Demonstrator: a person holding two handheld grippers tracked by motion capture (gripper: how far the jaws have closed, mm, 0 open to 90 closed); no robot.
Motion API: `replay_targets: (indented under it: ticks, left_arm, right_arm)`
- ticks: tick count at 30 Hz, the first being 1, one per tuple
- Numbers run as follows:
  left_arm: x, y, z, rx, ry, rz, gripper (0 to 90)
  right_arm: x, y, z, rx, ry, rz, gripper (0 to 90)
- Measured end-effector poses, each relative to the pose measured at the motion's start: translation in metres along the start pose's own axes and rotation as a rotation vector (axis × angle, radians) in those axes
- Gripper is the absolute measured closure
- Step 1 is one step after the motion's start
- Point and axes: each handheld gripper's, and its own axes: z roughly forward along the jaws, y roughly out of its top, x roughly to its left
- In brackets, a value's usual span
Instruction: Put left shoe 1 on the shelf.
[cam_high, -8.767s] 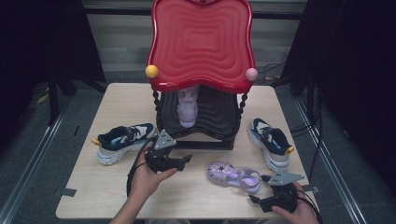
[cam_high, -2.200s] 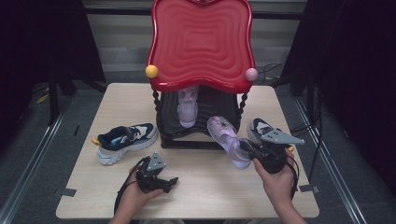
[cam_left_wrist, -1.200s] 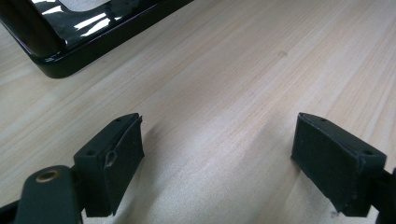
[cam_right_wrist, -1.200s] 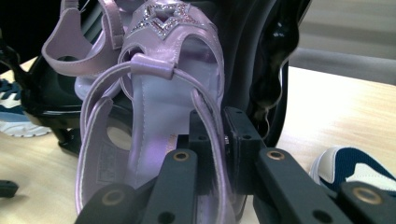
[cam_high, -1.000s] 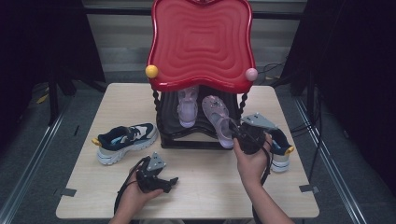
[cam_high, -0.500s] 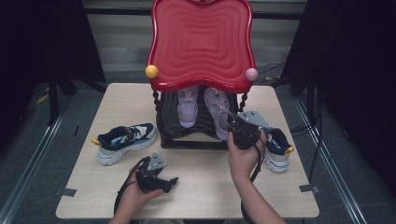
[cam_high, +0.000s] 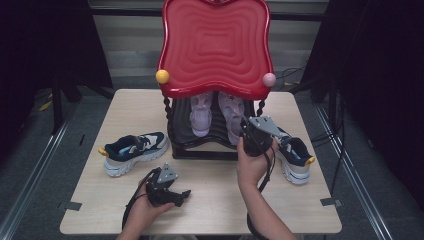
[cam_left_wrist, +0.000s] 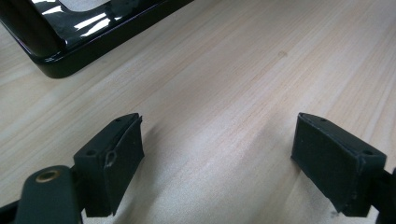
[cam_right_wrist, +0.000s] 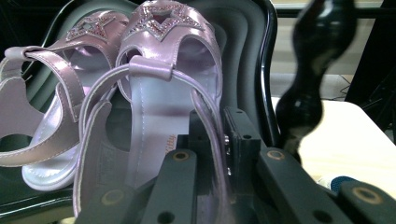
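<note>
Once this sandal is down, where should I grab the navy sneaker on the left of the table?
Take the navy sneaker at its ankle collar, coming from above with one of the fingers inside the opening and one outside. It lies upright on its sole, yellow toe pointing toward the table's left edge, heel toward the black rack, so the opening faces up. The left gripper sits open and nearest.

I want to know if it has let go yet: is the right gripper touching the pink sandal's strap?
Touching. In the right gripper view, the right gripper has its jaws shut on the strap of the pink sandal.
</note>
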Motion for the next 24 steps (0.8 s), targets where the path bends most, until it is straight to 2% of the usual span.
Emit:
replay_targets:
  ticks: [7, 11, 18, 24]
  left_arm:
    - [0.0, 0.0, 0.0, 0.0, 0.0, 0.0, 15.8]
    - [0.0, 0.0, 0.0, 0.0, 0.001, 0.0, 15.8]
    - [0.0, 0.0, 0.0, 0.0, 0.0, 0.0, 15.9]
    - [0.0, 0.0, 0.0, 0.0, 0.0, 0.001, 15.8]
  right_arm:
    - [0.004, 0.0, 0.007, -0.001, -0.039, 0.0, 81.6]
    - [0.006, -0.003, 0.012, 0.006, -0.047, 0.019, 81.6]
    - [0.011, -0.007, 0.02, 0.016, -0.065, 0.02, 81.6]
    - [0.016, -0.007, 0.026, 0.008, -0.073, 0.048, 81.6]
